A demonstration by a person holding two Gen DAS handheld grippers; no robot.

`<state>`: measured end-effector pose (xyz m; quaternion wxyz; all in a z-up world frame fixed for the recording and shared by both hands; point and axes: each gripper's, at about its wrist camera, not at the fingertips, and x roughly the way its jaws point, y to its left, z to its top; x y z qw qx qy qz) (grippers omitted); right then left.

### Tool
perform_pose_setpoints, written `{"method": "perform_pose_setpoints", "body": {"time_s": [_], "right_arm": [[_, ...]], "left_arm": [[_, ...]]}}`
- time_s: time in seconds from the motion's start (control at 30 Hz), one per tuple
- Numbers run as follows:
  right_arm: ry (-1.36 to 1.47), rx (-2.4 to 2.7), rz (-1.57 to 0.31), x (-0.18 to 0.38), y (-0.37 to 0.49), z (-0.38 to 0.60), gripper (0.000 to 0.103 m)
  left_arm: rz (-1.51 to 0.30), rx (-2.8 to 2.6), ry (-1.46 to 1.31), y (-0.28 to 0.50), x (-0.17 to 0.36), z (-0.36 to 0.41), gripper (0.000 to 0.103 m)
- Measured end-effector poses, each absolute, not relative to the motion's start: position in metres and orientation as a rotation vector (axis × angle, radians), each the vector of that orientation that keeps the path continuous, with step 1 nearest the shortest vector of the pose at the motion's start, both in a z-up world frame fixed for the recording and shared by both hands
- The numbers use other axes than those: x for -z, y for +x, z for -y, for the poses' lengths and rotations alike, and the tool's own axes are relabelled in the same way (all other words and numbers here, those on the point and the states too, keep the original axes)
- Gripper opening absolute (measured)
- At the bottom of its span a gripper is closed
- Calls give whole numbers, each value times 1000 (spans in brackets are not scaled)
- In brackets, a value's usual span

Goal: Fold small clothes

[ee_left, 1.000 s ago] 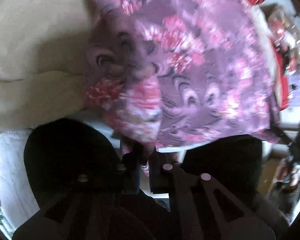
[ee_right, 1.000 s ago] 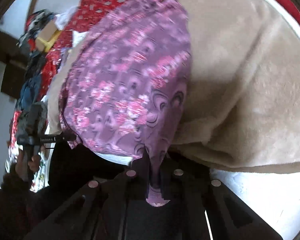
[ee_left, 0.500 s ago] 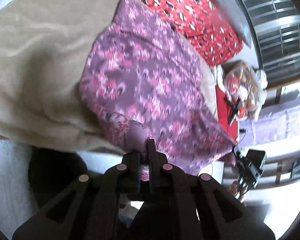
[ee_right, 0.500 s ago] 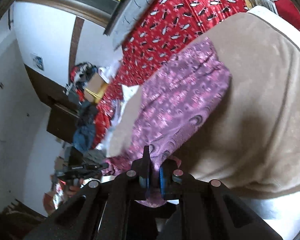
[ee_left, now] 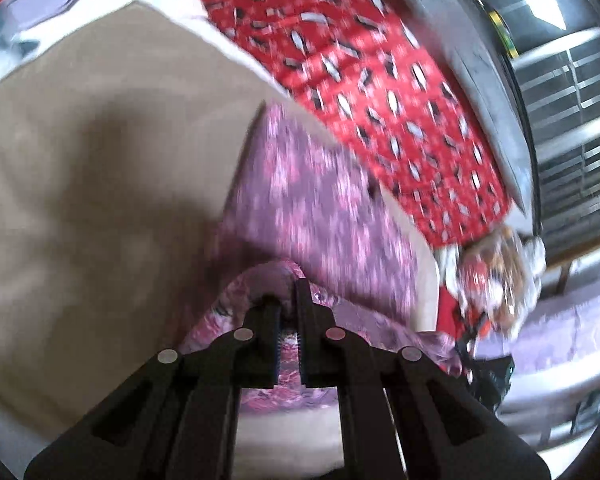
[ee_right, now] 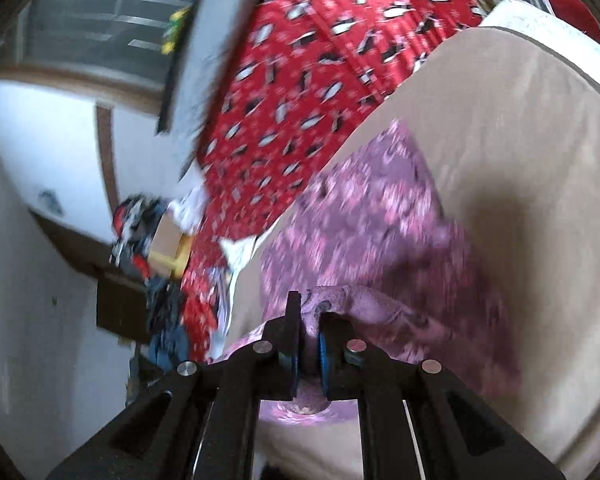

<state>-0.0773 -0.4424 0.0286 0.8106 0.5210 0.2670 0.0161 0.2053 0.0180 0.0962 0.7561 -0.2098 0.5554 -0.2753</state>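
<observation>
Nearest in the left wrist view, the left gripper (ee_left: 289, 300) has its jaws pressed together on a bunched fold of the purple floral cloth (ee_left: 312, 208), which humps over the fingertips and also shows between the pads lower down. In the right wrist view the right gripper (ee_right: 310, 312) likewise pinches a gathered edge of the cloth (ee_right: 372, 216), its blue-edged pads closed on the fabric. From both pinch points the cloth runs away from the cameras and lies spread on a tan blanket (ee_left: 100, 168), which fills the near and middle ground; the cloth's far corner rests on the blanket just short of its edge. Both views are blurred. Beyond the blanket lies a red sheet (ee_left: 380, 80) printed with small black and white figures. Farther off are a window (ee_left: 572, 80) with bars, a white wall (ee_right: 40, 140), and a heap of mixed clothes (ee_right: 148, 232) on dark furniture.
</observation>
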Motion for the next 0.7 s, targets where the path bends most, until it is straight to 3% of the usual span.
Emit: {"method": "perform_pose_setpoints", "body": {"time_s": [0.4,0.5,0.7], "right_arm": [[1254,94,-540,25,48,521,7],[1287,112,-556,38,68,535,11],[1437,179,-543,61,75,564,11]], "left_arm": [[-1217,515,-328,338,-75,81,4],[-1252,470,-300,363,-64,93,5],[-1383,463,-520,395,-46,74,4]]}}
